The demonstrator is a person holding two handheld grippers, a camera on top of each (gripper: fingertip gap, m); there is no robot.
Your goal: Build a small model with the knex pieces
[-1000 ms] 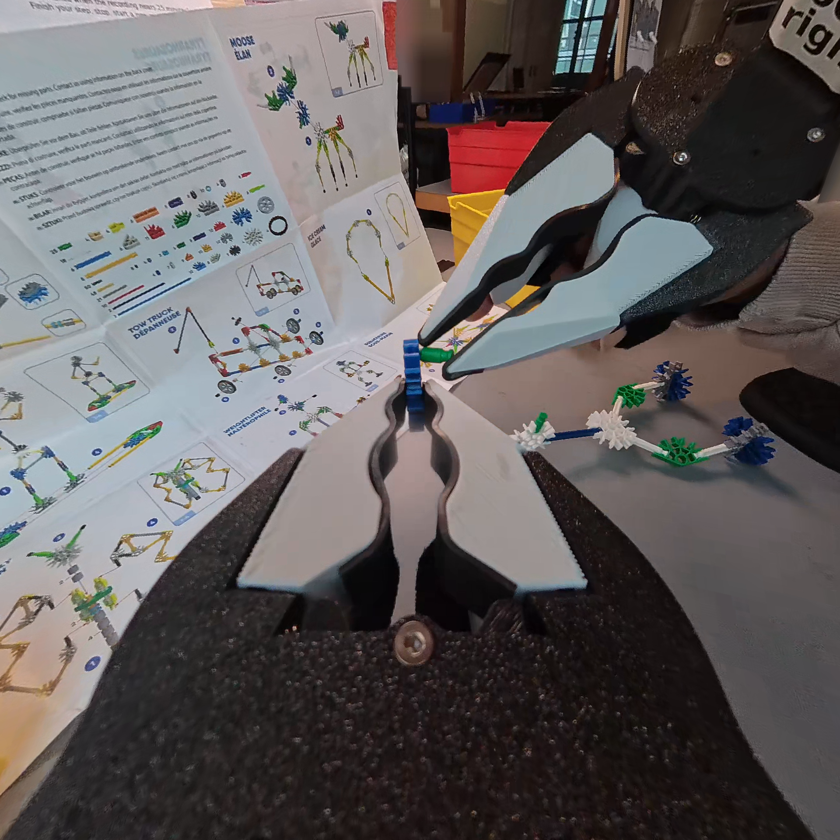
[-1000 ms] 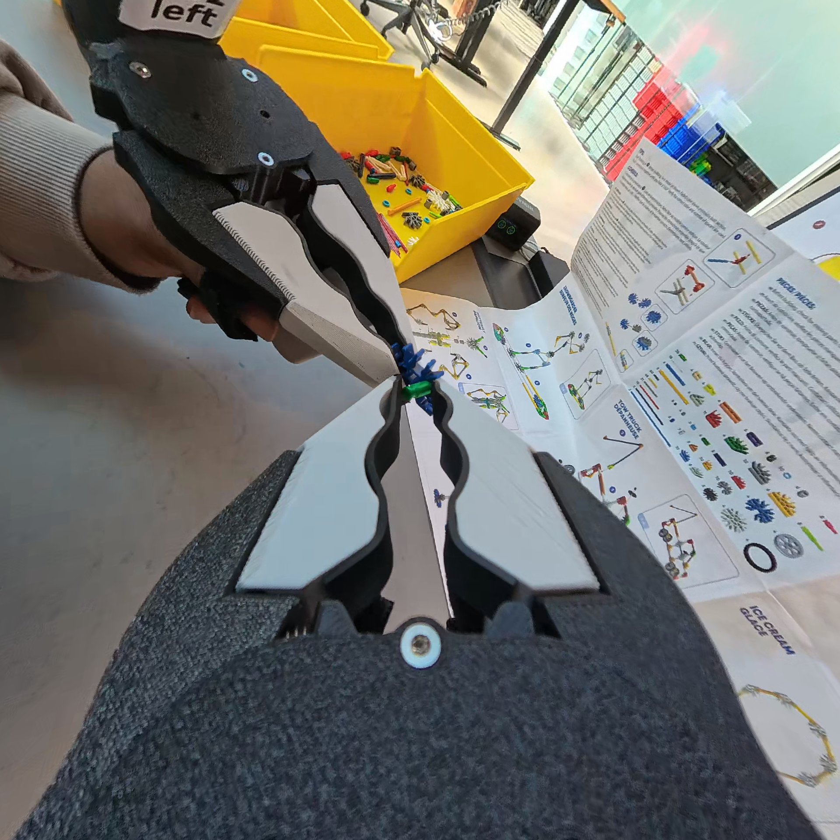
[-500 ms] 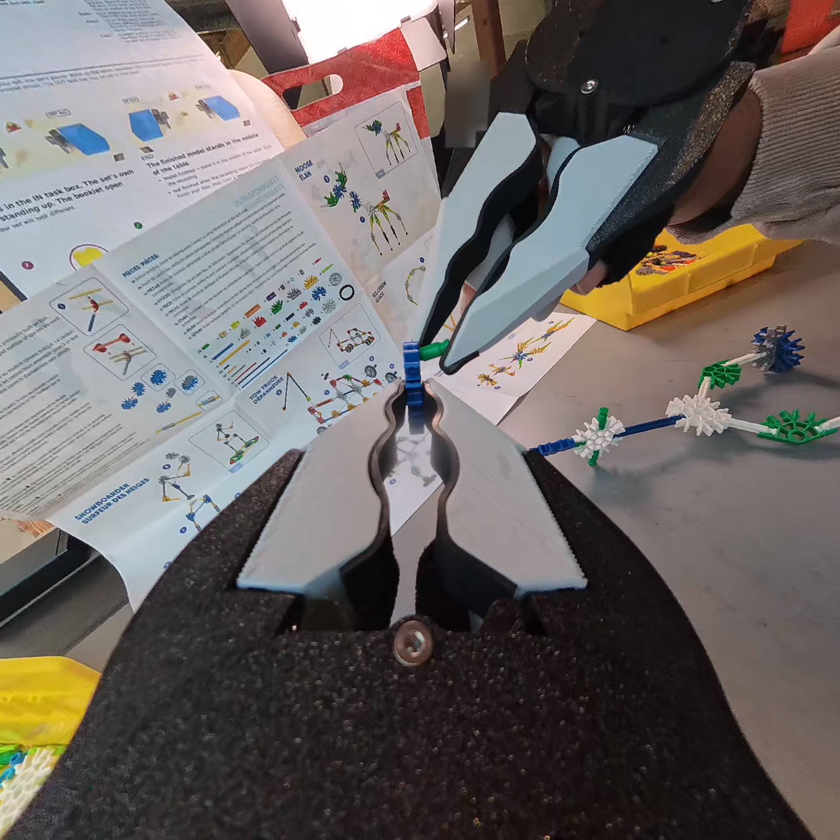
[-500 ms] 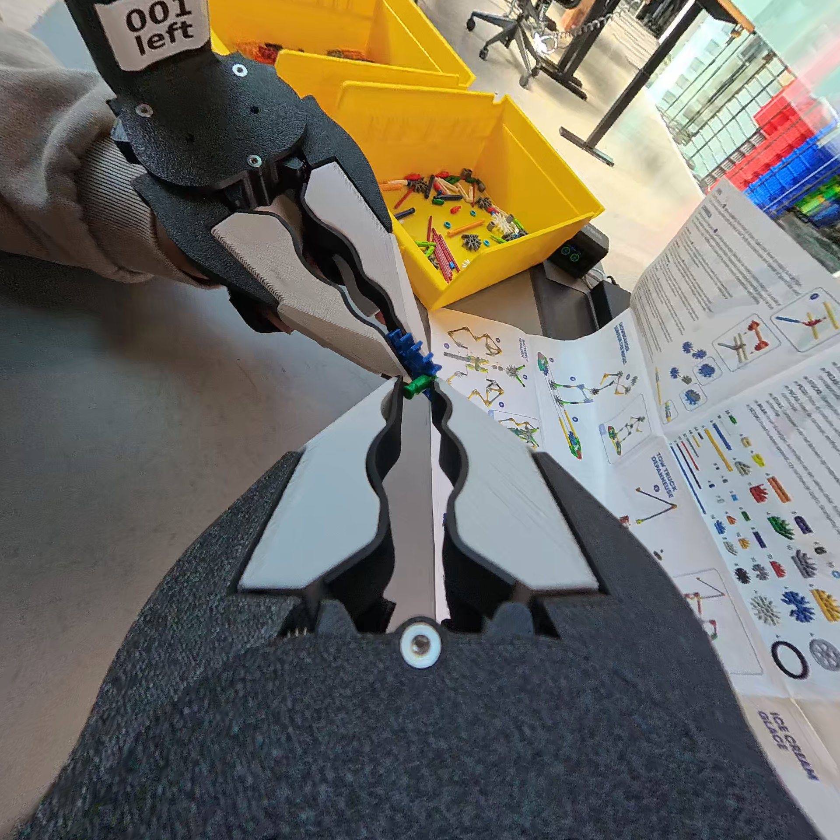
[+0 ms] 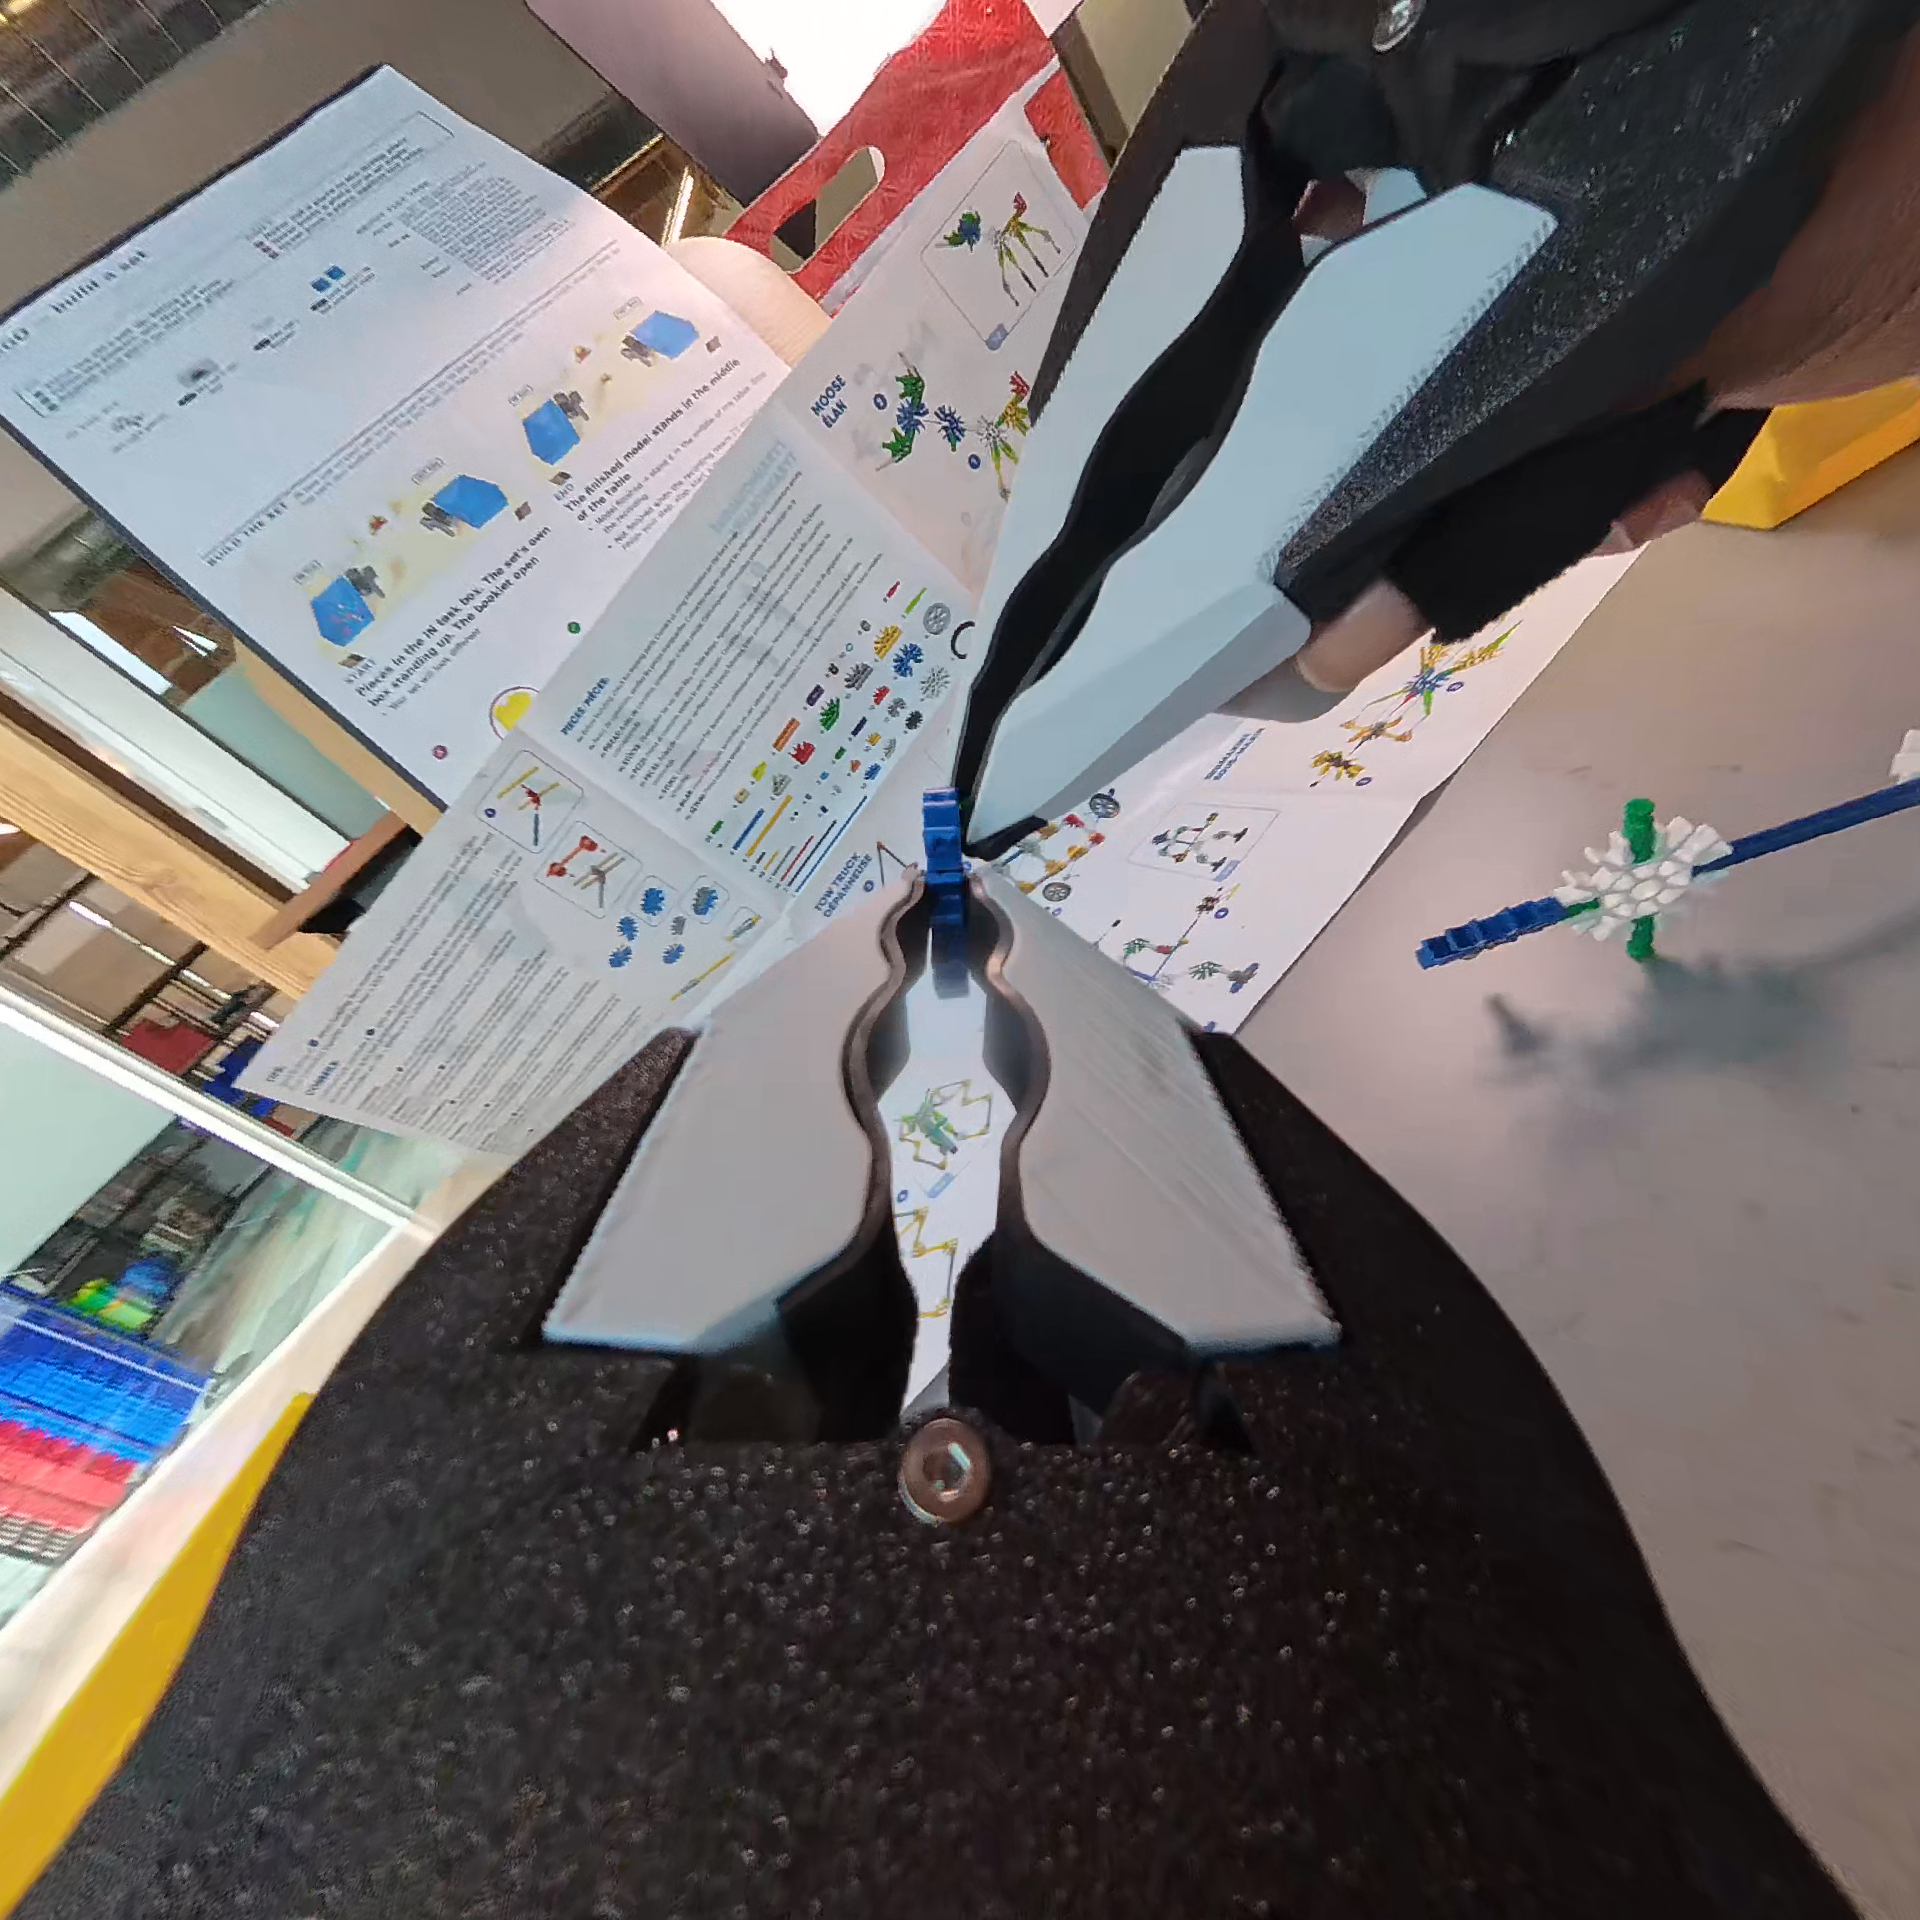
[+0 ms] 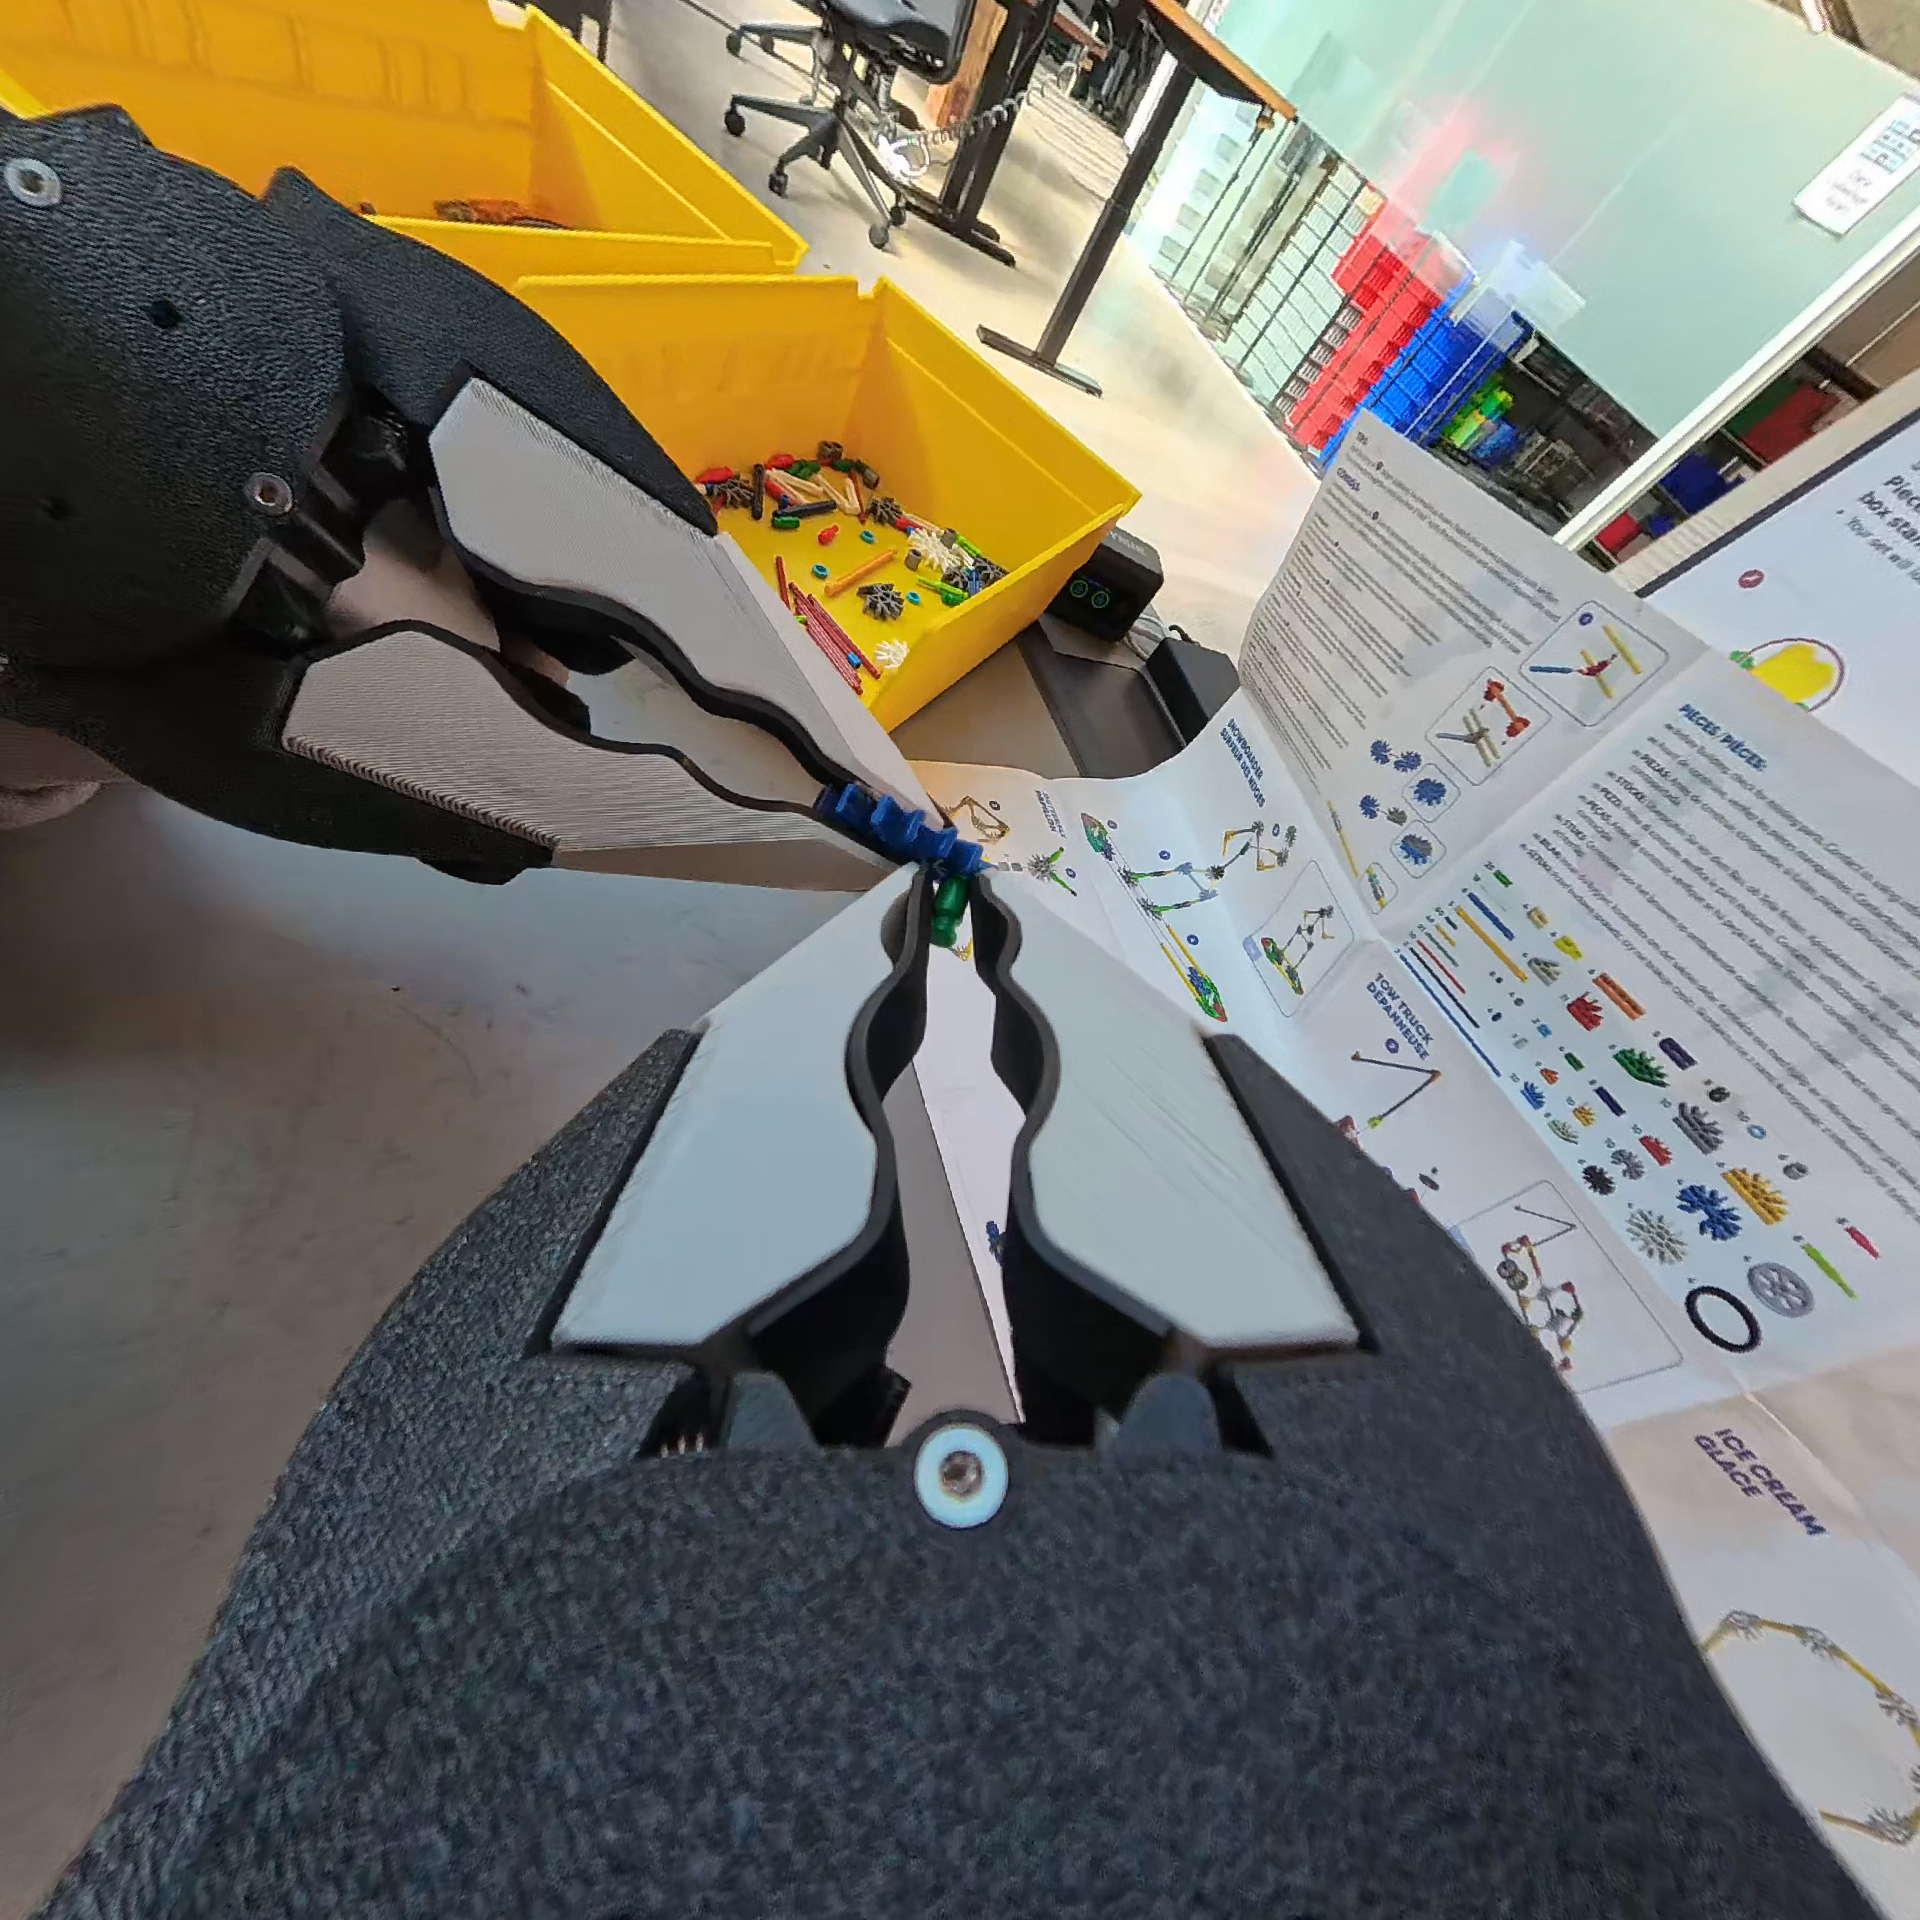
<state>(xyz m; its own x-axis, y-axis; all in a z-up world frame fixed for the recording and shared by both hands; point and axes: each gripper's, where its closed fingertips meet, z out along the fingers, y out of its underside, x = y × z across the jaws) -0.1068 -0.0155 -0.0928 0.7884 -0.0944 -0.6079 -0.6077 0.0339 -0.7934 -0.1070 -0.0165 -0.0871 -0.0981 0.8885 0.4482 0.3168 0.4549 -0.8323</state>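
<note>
Left gripper (image 5: 943, 883) pinches blue connector (image 5: 941, 847); right gripper (image 6: 948, 891) pinches green rod (image 6: 947, 908).

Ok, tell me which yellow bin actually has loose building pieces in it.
The nearer yellow bin, just behind the left claw, holds loose rods and connectors. The farther yellow bin shows only bare yellow walls.
</note>
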